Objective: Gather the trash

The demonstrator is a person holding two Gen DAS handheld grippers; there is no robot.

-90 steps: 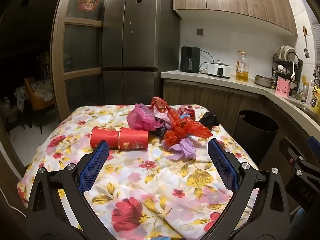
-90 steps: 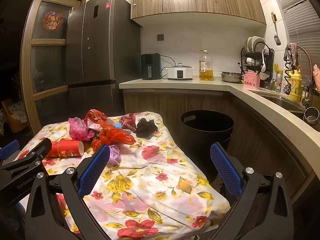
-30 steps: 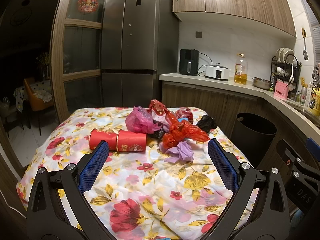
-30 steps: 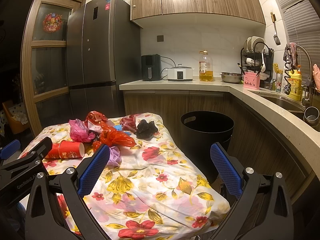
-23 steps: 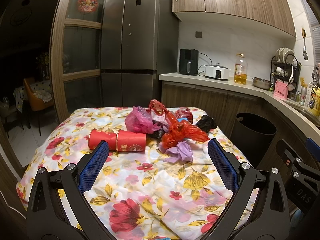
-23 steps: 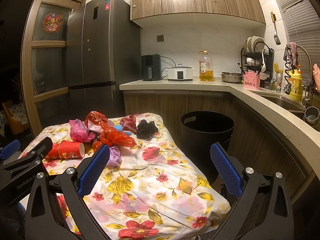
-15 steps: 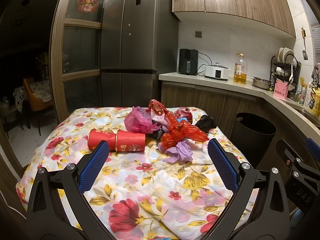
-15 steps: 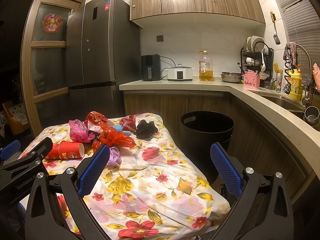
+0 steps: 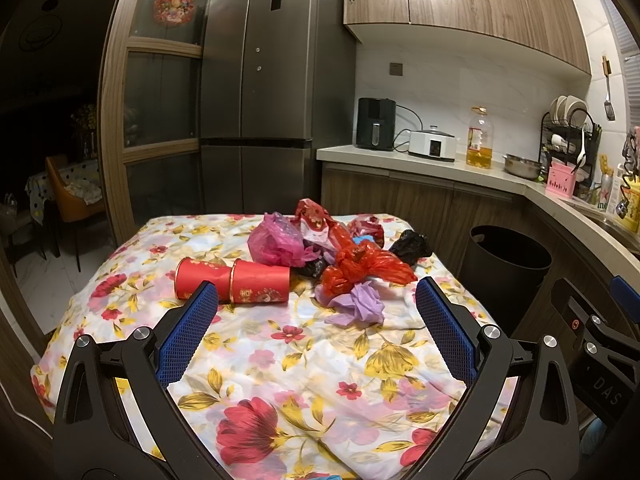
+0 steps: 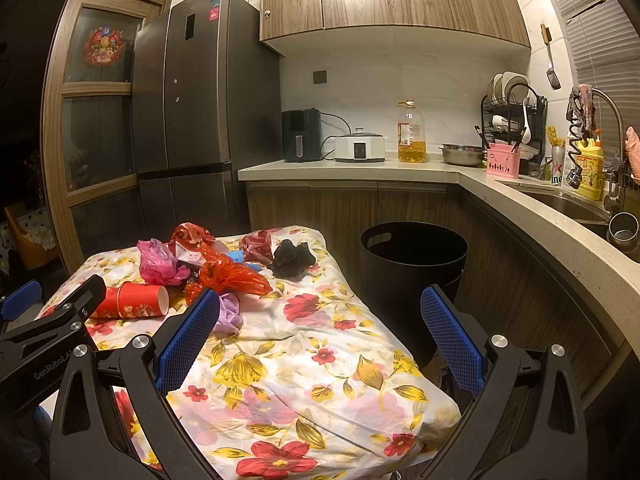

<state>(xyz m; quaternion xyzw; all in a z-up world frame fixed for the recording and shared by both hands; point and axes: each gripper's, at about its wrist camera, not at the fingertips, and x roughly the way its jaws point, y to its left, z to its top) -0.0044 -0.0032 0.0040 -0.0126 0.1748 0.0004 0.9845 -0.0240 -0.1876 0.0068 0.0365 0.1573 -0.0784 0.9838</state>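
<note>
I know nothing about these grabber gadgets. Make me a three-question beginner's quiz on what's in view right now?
1. True or false: the left gripper is clamped on a red paper cup.
2. Which piece of trash lies nearest the black bin? A) pink bag B) black bag C) purple bag
3. Fill in: the trash sits on a table covered by a ______ cloth.

Key
1. False. Its jaws stand wide apart with nothing between them; the right gripper is open too.
2. B. The black bag lies at the table edge beside the bin; the pink bag and purple bag lie farther from it.
3. Floral.
</note>
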